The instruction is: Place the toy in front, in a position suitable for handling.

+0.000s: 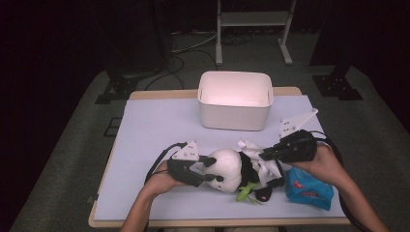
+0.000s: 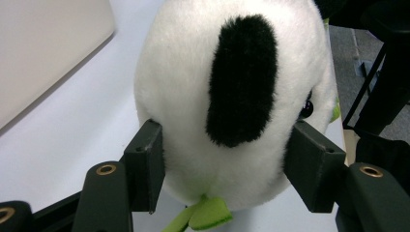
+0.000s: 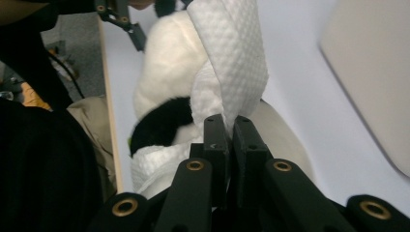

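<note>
A black and white panda plush [image 1: 227,169] lies on its side on the pale mat, head to the left. My left gripper [image 1: 205,170] holds that head: in the left gripper view the two jaws press into the white fur [image 2: 183,72] from both sides, around the black ear [image 2: 241,82]. A white textured wipe [image 1: 256,157] is draped over the panda's body. My right gripper [image 1: 265,153] is shut on the wipe [image 3: 232,63], its jaws together [image 3: 229,128] on a fold of it. A green felt leaf [image 1: 246,193] sticks out under the plush.
A white open bin [image 1: 235,101] stands at the back of the mat [image 1: 154,125]. A blue wipe packet [image 1: 309,189] lies under my right hand near the front right edge. Beyond the table are dark floor, cables and a stand's legs [image 1: 254,34].
</note>
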### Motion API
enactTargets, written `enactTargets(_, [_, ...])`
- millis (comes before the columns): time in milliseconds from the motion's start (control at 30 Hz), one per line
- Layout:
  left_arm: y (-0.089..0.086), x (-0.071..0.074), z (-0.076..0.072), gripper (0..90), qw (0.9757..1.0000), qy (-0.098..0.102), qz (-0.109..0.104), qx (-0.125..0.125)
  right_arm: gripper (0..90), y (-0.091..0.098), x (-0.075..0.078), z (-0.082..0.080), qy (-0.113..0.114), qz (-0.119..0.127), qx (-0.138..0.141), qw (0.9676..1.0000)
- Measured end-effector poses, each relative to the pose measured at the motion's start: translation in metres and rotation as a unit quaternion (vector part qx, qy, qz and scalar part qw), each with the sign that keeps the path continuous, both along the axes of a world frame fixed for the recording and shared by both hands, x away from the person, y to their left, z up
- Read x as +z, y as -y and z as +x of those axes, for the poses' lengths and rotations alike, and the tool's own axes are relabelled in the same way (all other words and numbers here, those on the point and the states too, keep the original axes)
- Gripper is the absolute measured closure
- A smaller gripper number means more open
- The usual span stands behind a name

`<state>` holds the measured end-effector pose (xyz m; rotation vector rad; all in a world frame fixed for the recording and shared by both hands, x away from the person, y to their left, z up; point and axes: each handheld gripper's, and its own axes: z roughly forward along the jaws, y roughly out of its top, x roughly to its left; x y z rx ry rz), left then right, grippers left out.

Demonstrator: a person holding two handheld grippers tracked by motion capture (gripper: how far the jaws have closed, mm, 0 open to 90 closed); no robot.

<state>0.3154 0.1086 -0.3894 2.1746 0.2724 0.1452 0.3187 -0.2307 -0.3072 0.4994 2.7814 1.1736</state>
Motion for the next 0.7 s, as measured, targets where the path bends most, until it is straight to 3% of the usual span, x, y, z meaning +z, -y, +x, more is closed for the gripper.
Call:
enactTargets(133, [0.000,-0.001,0.001,37.1,1.0000,-0.007,-0.001,0.001,84.8,0.012,-0.002,0.004,-0.008,0.001,-0.020,0.9998])
enactTargets(333, [-0.002,-0.003,0.004,29.1,0.9995,-0.028,0.014,0.010,84.9,0.002,-0.009,0.002,-0.009,0.000,-0.006,0.9999])
enactTargets(533, [-0.003,0.000,0.005,19.4,0.9986,-0.049,0.001,0.019,84.9,-0.002,-0.009,0.001,-0.010,0.002,-0.003,0.9999])
enactTargets(633, [-0.001,0.003,0.004,19.8,0.9990,-0.041,-0.004,0.016,84.8,-0.008,-0.006,-0.001,-0.006,-0.002,0.007,1.0000])
enactTargets(700, [0.000,0.004,0.002,26.8,0.9995,-0.029,-0.007,0.009,84.8,-0.014,-0.004,-0.002,-0.003,-0.006,0.013,0.9999])
